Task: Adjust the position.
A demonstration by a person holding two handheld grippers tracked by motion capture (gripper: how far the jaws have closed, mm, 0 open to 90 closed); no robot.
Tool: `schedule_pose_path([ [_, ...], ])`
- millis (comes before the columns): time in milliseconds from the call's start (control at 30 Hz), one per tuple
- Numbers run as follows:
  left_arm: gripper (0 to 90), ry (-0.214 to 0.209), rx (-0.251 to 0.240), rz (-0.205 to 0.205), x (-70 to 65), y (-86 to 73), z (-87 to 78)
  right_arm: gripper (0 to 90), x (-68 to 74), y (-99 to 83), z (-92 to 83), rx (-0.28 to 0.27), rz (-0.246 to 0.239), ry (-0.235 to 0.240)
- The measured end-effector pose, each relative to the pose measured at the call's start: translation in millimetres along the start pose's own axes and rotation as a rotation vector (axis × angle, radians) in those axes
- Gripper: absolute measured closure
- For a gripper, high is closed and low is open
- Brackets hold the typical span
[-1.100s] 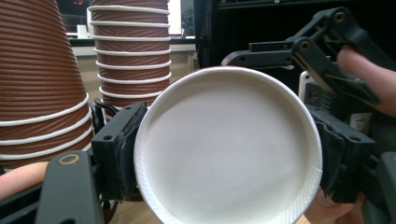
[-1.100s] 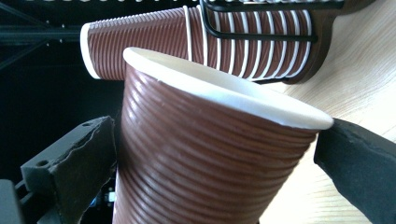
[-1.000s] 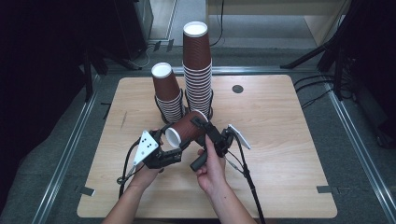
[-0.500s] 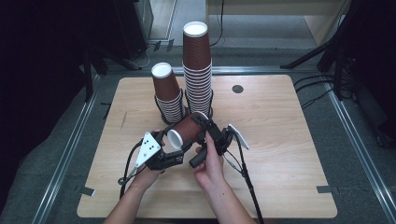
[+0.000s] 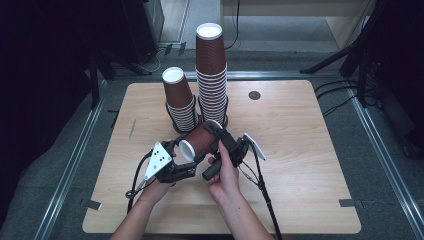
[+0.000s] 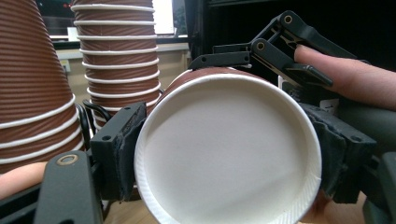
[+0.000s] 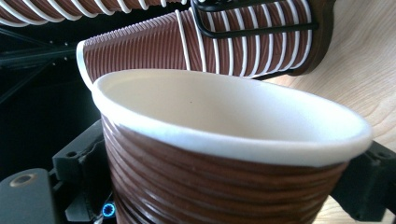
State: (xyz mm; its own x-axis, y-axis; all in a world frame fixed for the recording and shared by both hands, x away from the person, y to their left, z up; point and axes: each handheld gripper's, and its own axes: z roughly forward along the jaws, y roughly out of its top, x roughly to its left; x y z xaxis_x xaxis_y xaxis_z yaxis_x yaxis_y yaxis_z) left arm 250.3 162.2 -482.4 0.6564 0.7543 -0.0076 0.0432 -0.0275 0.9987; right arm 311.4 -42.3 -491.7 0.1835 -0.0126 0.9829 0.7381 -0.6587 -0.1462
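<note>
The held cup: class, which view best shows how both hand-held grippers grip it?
The high view: the cup lies sideways between the left gripper and right gripper. The left gripper view shows its white base between black jaws; the right gripper view shows its rim and ribbed wall.

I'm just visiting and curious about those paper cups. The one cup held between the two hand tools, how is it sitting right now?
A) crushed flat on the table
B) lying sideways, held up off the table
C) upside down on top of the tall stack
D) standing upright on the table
B: the held cup lies on its side above the table, between the left gripper and right gripper.
</note>
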Motion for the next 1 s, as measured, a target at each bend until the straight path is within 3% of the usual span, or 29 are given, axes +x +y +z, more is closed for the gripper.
schedule_pose_path([
  [333,14.9,-0.002,0.020,-0.040,2.6,-1.3,1.8,11.6,2.8,0.1,-5.4,-0.058,-0.083,-0.016],
  [500,10.5,0.012,0.019,-0.053,5.3,-0.7,1.1,11.9,5.2,6.4,-8.7,-0.098,-0.099,-0.016],
  [900,5.9,0.025,0.038,-0.083,9.5,-2.5,-1.0,12.1,9.8,18.6,-18.8,-0.206,-0.211,-0.018],
  [1000,5.6,0.036,0.042,-0.088,11.6,-3.5,-1.8,12.0,11.6,24.1,-23.1,-0.245,-0.259,-0.028],
])
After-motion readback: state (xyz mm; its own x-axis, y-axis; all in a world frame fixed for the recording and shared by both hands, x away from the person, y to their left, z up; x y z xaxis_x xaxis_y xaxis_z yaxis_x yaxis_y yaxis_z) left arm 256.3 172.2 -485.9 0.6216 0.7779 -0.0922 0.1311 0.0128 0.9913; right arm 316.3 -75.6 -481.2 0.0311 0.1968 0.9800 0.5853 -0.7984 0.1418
